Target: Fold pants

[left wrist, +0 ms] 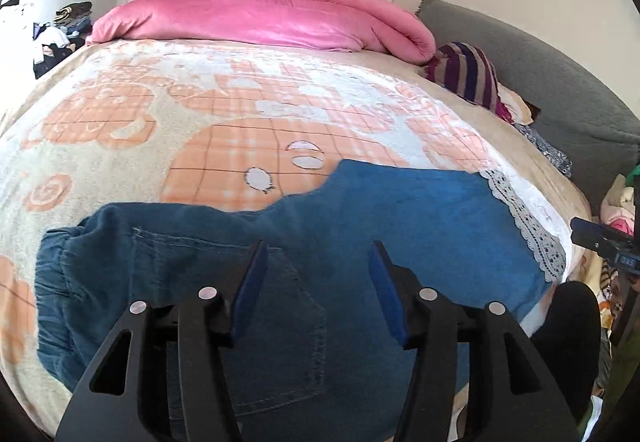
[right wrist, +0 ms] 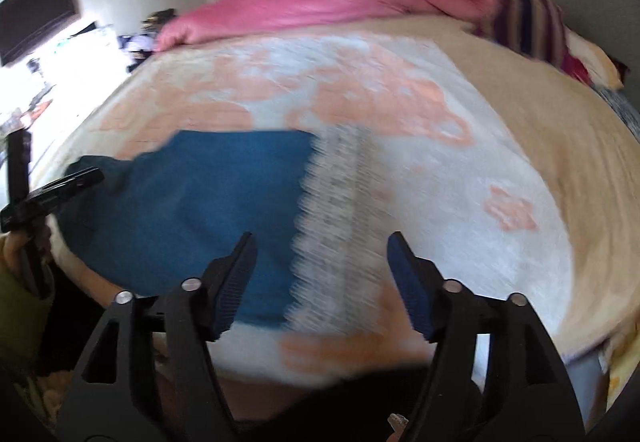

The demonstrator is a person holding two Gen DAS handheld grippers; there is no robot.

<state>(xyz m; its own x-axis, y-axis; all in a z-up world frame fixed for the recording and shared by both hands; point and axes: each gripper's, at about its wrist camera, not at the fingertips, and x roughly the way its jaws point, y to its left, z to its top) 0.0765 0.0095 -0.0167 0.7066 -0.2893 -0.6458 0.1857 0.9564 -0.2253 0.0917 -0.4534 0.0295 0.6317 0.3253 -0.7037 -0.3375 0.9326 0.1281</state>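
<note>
left wrist view: the left gripper [left wrist: 318, 252] hangs over the blue pants [left wrist: 304, 226], jaws spread with nothing pinched between the blue pads [left wrist: 252, 282]. the pants lie flat across the near part of the bed blanket [left wrist: 224, 113], back pocket [left wrist: 280, 322] up, lace hem [left wrist: 520, 217] at the right. a pink duvet [left wrist: 260, 19] is rolled at the far side.

right wrist view (blurred): the right gripper [right wrist: 322, 242] is spread too, holding nothing, above the lace hem [right wrist: 340, 226] and the pants [right wrist: 208, 193].
</note>
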